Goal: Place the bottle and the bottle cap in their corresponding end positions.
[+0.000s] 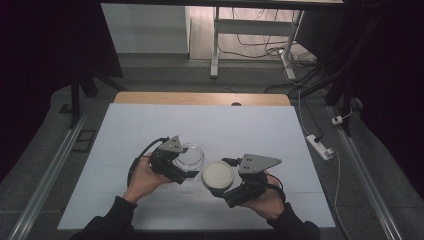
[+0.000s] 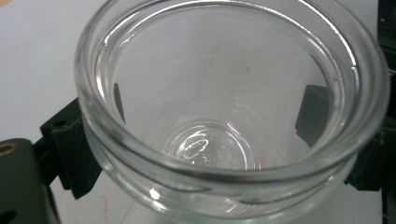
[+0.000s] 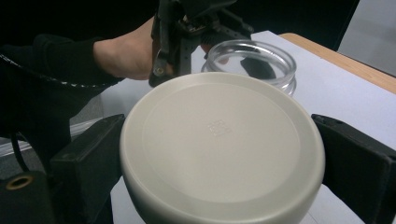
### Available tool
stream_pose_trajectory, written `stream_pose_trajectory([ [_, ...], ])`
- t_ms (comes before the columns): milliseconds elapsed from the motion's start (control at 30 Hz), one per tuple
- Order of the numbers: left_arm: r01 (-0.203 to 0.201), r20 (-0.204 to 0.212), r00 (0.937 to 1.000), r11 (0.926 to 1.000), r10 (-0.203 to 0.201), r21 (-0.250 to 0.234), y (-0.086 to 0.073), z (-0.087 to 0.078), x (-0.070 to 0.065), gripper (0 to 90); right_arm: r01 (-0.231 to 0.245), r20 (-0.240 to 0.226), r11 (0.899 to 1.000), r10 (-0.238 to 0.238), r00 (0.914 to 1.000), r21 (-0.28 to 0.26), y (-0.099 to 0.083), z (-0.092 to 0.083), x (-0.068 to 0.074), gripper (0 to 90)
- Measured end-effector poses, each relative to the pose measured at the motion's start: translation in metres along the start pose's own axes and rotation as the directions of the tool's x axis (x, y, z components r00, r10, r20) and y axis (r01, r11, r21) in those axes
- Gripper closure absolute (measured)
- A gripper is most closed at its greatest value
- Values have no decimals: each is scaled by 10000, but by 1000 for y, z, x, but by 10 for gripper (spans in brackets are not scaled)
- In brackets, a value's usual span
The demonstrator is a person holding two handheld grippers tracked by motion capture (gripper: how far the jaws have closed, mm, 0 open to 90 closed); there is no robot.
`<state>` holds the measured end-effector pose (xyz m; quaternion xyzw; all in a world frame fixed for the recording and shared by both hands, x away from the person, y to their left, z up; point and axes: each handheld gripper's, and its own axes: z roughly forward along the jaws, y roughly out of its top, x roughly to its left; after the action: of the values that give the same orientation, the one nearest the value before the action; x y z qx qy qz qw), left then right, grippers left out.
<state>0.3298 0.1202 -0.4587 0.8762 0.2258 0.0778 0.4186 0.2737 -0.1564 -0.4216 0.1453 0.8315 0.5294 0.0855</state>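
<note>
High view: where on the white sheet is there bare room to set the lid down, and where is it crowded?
The white sheet is bare from the glass jar back to the wooden table edge, and along both side margins. It is crowded near the front centre, where the left gripper holds the jar and the right gripper holds the lid.

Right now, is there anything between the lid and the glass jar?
No. In the high view only a narrow strip of bare white table cover separates the lid from the glass jar.
</note>
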Motion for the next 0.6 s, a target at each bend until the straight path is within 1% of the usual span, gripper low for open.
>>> stream_pose_trajectory([
  [200, 45, -126, 9999, 9998, -47, -173, 6, 0, 5, 73, -3, -15, 10000, 3, 10000, 42, -3, 1, 2, 68],
  [300, 1, -186, 9998, 9998, -5, -214, 9, 1, 8, 73, -10, -25, 10000, 11, 10000, 97, -6, 3, 3, 69],
  [367, 67, -220, 9997, 9995, -75, -321, 10, 2, 9, 73, -13, -16, 9999, 13, 10000, 154, -8, 4, 4, 68],
  [600, 75, -322, 9994, 9993, -87, -369, 16, 9, 16, 73, -79, -22, 9996, 80, 10000, 256, -17, 8, 6, 68],
])
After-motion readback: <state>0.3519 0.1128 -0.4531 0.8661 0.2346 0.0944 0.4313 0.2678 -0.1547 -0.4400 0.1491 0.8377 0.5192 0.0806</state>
